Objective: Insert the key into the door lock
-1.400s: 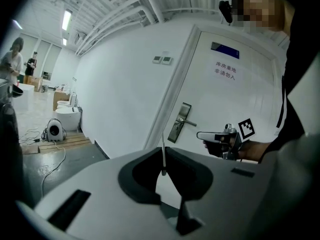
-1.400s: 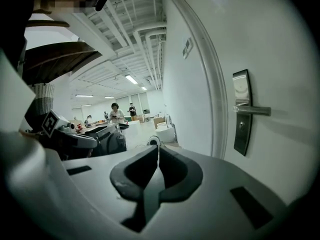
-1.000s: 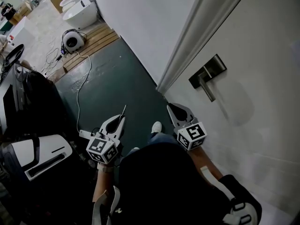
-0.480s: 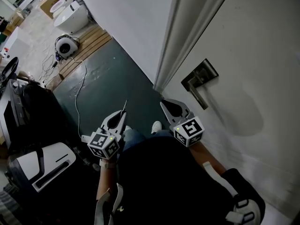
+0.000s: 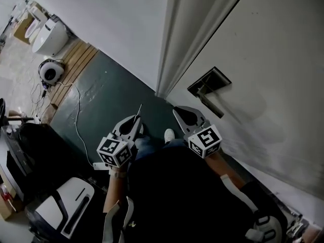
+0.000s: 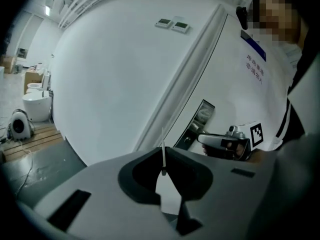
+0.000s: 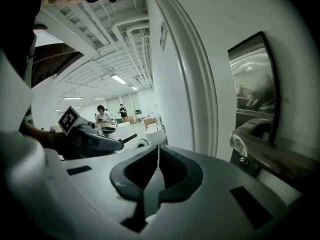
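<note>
My left gripper (image 5: 134, 120) is shut on a thin metal key (image 5: 139, 110) that sticks out past its tips, toward the wall. In the left gripper view the key (image 6: 163, 154) stands upright between the closed jaws, left of and below the dark lock plate (image 6: 198, 120). The lock plate with its lever handle (image 5: 208, 86) sits on the white door, up and right of both grippers. My right gripper (image 5: 179, 111) is shut and holds nothing; it is just below the handle (image 7: 260, 149) and apart from it.
A white door frame (image 5: 177, 39) runs between the wall and the door. Below lies a dark green floor (image 5: 101, 105) with a cable (image 5: 76, 120). A round device (image 5: 49, 72) on wooden boards, a white toilet (image 5: 48, 37) and black gear (image 5: 30, 151) are at the left.
The head view has swung, so the lock plate now sits slightly lower and further left in frame. The left gripper with the key has edged right, closer to the right gripper. Both stay shut.
</note>
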`<state>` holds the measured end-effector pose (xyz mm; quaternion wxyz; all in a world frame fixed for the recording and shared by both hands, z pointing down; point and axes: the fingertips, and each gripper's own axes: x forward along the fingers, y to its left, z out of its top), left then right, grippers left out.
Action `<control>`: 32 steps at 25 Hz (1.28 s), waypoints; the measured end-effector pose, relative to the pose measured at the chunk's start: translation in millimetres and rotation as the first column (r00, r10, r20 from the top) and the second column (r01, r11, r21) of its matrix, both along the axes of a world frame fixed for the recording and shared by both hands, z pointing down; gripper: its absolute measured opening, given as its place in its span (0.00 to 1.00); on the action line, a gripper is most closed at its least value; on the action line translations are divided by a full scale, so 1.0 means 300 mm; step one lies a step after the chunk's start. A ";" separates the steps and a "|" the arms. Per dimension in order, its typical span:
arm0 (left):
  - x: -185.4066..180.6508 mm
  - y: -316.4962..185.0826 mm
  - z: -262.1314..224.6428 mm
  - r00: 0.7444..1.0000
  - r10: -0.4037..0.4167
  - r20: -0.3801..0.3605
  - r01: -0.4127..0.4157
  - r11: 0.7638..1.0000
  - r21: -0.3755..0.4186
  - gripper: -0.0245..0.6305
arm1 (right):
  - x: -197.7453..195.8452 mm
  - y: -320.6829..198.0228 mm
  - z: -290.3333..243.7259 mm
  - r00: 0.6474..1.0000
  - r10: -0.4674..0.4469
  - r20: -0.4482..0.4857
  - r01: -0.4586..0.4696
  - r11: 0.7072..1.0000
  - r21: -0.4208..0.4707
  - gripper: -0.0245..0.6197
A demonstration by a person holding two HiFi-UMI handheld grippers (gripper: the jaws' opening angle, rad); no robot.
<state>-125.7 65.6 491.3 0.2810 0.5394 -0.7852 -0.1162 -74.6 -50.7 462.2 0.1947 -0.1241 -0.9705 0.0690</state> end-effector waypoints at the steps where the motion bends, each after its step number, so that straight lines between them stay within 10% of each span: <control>1: -0.024 -0.025 -0.005 1.000 0.024 -0.018 -0.024 1.000 0.012 0.08 | -0.013 -0.008 0.002 1.000 0.022 -0.005 -0.022 1.000 0.000 0.07; 6: -0.099 -0.157 0.011 0.982 0.178 -0.061 -0.176 0.984 0.040 0.08 | -0.052 -0.061 0.008 0.989 0.145 -0.022 -0.144 0.989 0.004 0.07; 16: -0.084 -0.355 0.050 0.858 0.498 -0.126 -0.489 0.867 0.101 0.08 | 0.035 -0.139 0.013 0.889 0.454 -0.053 -0.454 0.891 0.010 0.07; 32: 0.112 -0.583 0.134 0.644 0.669 -0.371 -0.598 0.743 0.302 0.08 | 0.333 -0.199 0.025 0.650 0.752 -0.108 -0.754 0.656 0.030 0.07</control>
